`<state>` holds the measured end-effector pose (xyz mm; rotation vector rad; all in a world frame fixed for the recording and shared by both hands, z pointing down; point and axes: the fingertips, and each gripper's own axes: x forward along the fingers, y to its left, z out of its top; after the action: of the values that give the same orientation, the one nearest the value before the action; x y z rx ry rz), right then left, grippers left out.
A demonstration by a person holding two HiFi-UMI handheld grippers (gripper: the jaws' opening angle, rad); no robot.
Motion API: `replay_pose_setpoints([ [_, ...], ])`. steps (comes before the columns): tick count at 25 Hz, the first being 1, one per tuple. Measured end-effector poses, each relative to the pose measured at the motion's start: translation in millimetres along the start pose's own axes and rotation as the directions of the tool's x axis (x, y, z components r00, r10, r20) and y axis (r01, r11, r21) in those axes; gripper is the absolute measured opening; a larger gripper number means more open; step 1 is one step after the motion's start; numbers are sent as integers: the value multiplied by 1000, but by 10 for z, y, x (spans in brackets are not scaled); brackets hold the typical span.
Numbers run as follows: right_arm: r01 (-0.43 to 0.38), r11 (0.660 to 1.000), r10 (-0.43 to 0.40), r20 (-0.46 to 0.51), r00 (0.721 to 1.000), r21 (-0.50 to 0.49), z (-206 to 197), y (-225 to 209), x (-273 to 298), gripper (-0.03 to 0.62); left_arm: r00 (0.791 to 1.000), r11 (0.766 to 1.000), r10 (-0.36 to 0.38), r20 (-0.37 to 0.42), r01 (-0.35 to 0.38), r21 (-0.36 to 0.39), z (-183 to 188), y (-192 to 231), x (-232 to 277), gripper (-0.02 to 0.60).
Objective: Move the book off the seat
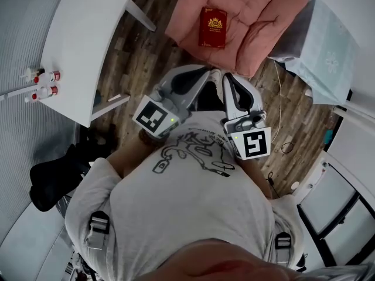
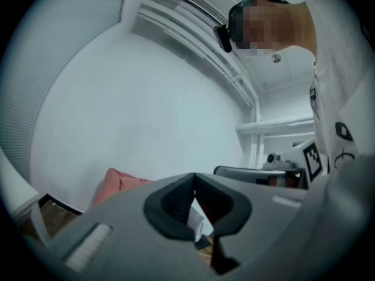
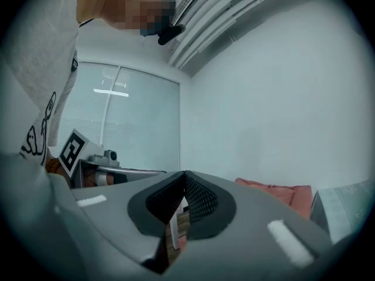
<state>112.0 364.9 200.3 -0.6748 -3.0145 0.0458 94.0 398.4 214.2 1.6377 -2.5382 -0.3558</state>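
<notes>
**Both claws shut, book waiting on the cushion**

Here's the picture from the head view. The red book [image 1: 212,27] lies flat on the pink seat cushion [image 1: 258,10], cover up with its gold emblem showing, a little left of the cushion's middle and near its front edge. Nothing is touching it.

The left gripper [image 1: 202,75] and the right gripper [image 1: 229,79] sit side by side close to the person's chest, both pointing roughly level toward the seat. Their tips are short of the cushion, with a strip of wooden floor [image 1: 140,57] below them.

Each gripper's own view settles the jaws. Both pairs are pressed together with their pads meeting and nothing pinched between them, so both hands are empty.

I'd call this the approach step — the pickup hasn't begun. Next, one gripper needs to spread its jaws before it gets to the book. A thin book lying flat on a soft cushion gives little edge to bite, so I'd come in low at the near edge and get one jaw under the cover.

As for where it goes — the white table [image 1: 82,40] on the left has plenty of bare top beyond the small bottles [image 1: 45,84] at its edge. That looks like the obvious landing spot, though the task only asks for off the seat.
</notes>
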Motion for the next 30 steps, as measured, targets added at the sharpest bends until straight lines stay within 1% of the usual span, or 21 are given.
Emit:
replay_pose_setpoints([
  [2,18,1000,-18,1,1000,17,6,-261,78,5,1000,1000,2,-14,-2,2,-21,82,230,2],
  [4,19,999,-19,0,1000,27,-5,-517,159,5,1000,1000,2,-23,-2,10,-26,165,482,2],
  [11,-6,999,7,-20,1000,34,-88,-1425,464,5,998,999,37,-50,-36,23,-114,531,1348,2],
  [15,-26,999,28,-41,999,46,-206,-1838,599,5,995,997,70,-75,-67,36,-185,682,1731,2],
  [18,-33,998,36,-56,998,50,-297,-2057,731,5,991,996,88,-104,-85,34,-275,826,1922,3],
  [22,-49,996,55,-86,995,69,-472,-2213,890,5,986,995,103,-133,-100,25,-417,1017,2078,3],
  [26,-36,995,48,-119,992,97,-768,-2364,1071,6,979,994,111,-174,-109,21,-675,1297,2191,3],
  [30,-12,994,32,-180,983,112,-1170,-2549,1271,10,967,994,112,-227,-112,13,-1019,1615,2293,6],
])
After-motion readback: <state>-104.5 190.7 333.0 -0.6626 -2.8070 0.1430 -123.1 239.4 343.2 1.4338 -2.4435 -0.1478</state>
